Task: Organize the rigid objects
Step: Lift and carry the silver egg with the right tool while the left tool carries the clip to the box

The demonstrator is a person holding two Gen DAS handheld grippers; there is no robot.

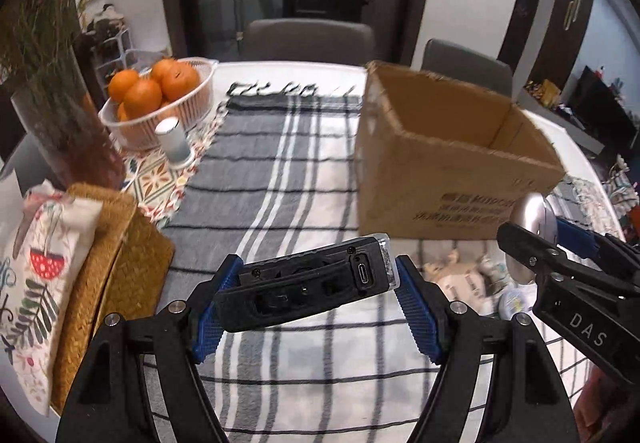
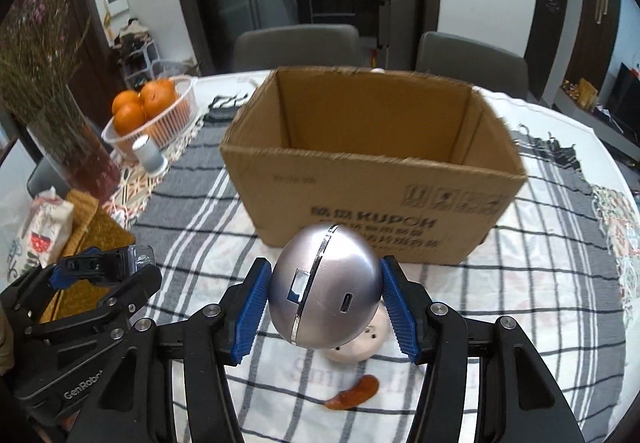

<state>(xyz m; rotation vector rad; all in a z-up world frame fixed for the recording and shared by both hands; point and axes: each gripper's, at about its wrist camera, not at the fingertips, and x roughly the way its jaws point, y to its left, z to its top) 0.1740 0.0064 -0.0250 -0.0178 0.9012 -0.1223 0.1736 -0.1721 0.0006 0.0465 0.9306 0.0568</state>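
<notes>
The left tongs (image 1: 316, 297) clamp a black gadget (image 1: 308, 289), the right tongs (image 2: 324, 303) a silver ball (image 2: 324, 287) — both above the desk's near edge; clear the box (image 2: 372, 171) rim before releasing.

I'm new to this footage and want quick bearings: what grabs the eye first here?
The silver egg-shaped gadget clamped in the right tongs, close in front of the open cardboard box. The left tongs grip a black device, and a bowl of oranges sits far left.
</notes>
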